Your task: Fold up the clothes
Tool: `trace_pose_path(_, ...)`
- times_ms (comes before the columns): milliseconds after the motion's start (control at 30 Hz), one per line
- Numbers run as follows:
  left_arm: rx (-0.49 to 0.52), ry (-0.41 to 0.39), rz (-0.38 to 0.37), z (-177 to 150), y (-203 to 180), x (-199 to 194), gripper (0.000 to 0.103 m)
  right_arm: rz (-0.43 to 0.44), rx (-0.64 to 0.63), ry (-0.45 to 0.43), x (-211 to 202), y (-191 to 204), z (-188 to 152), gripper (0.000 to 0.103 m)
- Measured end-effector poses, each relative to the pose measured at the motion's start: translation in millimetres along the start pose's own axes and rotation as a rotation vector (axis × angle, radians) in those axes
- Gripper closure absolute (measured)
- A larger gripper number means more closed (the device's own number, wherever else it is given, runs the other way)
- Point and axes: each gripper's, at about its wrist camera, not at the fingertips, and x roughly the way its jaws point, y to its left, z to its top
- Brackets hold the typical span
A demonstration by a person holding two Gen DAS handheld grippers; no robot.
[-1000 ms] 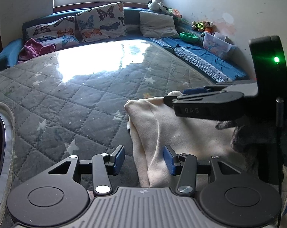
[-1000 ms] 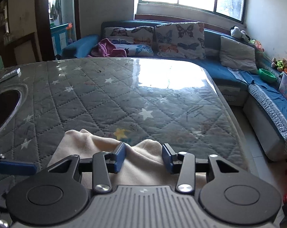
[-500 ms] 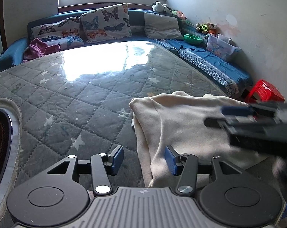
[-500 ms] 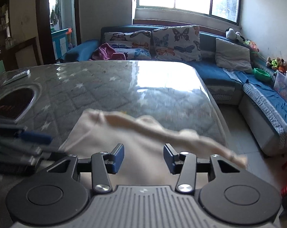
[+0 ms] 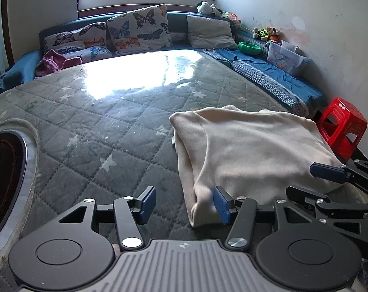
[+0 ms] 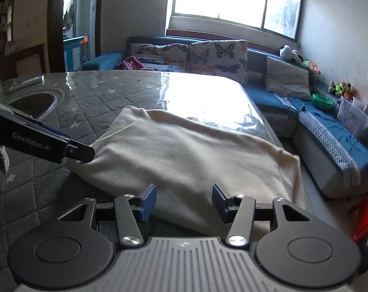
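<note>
A cream garment (image 5: pixel 252 146) lies folded on the grey quilted table at its near right corner; it also shows in the right wrist view (image 6: pixel 184 150). My left gripper (image 5: pixel 184 205) is open and empty, low at the garment's near left edge, with its right pad beside the fold. My right gripper (image 6: pixel 184 202) is open and empty, just in front of the garment's near edge. The right gripper shows in the left wrist view (image 5: pixel 330 180) at the garment's near right corner. The left gripper's body shows in the right wrist view (image 6: pixel 40 143) by the garment's left side.
The quilted table (image 5: pixel 111 126) has a round dark inset (image 5: pixel 4 180) at the left. A blue sofa with butterfly cushions (image 5: pixel 137 29) runs behind and along the right. A red stool (image 5: pixel 342 126) stands off the table's right edge. A remote (image 6: pixel 28 81) lies far left.
The right gripper has let go of the garment, drawn back toward the near edge and lowered. The garment has dropped flat into a fold. The left gripper has barely moved.
</note>
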Motion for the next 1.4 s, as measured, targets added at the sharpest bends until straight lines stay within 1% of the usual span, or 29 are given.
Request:
trace_pose_path(133, 0.004, -0.001, 0.007, -8, -1, -7, 0.045, 0.0, 0.041, 0.0, -8, 1, -6, 0.05)
trace_pose_path(333, 0.016, 0.006, 0.022, -21, -5, -11, 0.037, -0.014, 0.103, -0.009, -18, 4, -15, 0.05)
trace_pose_path(433, 0.017, 0.017, 0.03, -29, -5, -12, 0.033, -0.03, 0.127, -0.012, -23, 5, -20, 0.045)
trace_pose_path(500, 0.024, 0.018, 0.039, -33, -6, -14, 0.031, -0.037, 0.141, -0.012, -27, 5, -22, 0.043)
trace_pose_path(633, 0.044, 0.019, 0.043, -42, -9, -20, 0.024, -0.056, 0.164, -0.016, -34, 7, -29, 0.041)
trace_pose_path(667, 0.047, 0.019, 0.044, -44, -10, -21, 0.022, -0.058, 0.166, -0.018, -36, 8, -30, 0.04)
trace_pose_path(700, 0.05, 0.016, 0.044, -45, -11, -24, 0.021, -0.06, 0.168, -0.02, -38, 9, -31, 0.037)
trace_pose_path(767, 0.057, 0.005, 0.042, -48, -13, -29, 0.017, -0.065, 0.172, -0.024, -42, 11, -33, 0.037)
trace_pose_path(933, 0.07, -0.024, 0.049, -54, -17, -40, 0.012, -0.086, 0.183, -0.038, -53, 16, -39, 0.032)
trace_pose_path(1000, 0.073, -0.029, 0.053, -57, -19, -43, 0.009, -0.091, 0.197, -0.042, -57, 17, -42, 0.022)
trace_pose_path(1133, 0.071, -0.034, 0.056, -63, -20, -49, 0.009, -0.102, 0.222, -0.058, -65, 18, -46, 0.02)
trace_pose_path(1233, 0.066, -0.048, 0.061, -66, -20, -55, 0.008, -0.114, 0.232, -0.077, -72, 20, -49, 0.013)
trace_pose_path(1300, 0.065, -0.058, 0.065, -67, -19, -59, 0.008, -0.128, 0.232, -0.09, -76, 22, -49, 0.005)
trace_pose_path(1400, 0.068, -0.068, 0.072, -72, -20, -64, 0.007, -0.153, 0.225, -0.115, -83, 26, -50, 0.001)
